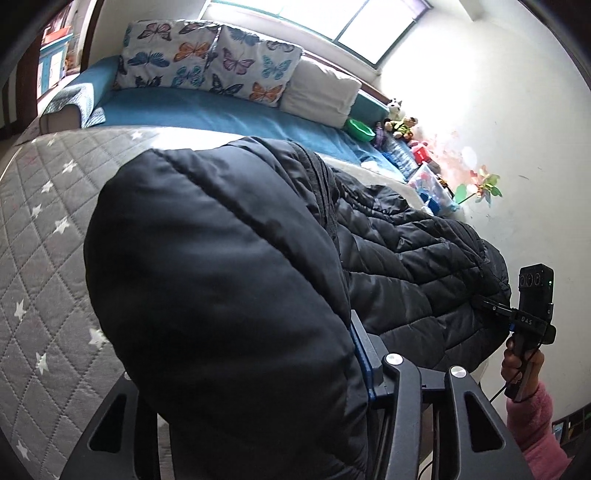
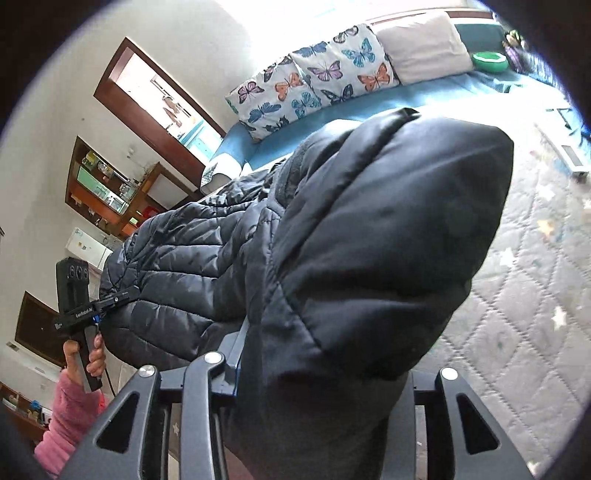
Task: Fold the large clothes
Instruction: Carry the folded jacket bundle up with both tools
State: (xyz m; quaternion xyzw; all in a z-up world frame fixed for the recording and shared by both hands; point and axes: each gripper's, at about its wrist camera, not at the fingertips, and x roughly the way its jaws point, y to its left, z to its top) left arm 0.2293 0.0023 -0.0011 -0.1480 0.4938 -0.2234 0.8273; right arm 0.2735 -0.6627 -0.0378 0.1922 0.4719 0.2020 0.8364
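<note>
Left tool (image 2: 122, 295): clamped on jacket (image 1: 221, 277) edge.
Right tool (image 1: 484, 303): clamped on opposite edge.
Jacket: stretched between tools, above bed (image 1: 48, 229).
Nearer: neither.

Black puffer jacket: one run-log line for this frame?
stage: mid-fold | black puffer jacket lifted over grey star quilt | left gripper: gripping jacket | right gripper: gripping jacket

White walls (image 1: 498, 92), bright window (image 1: 332, 22), blue daybed (image 1: 221, 110), butterfly cushions (image 1: 207, 55), grey quilted mattress (image 1: 44, 229).
</note>
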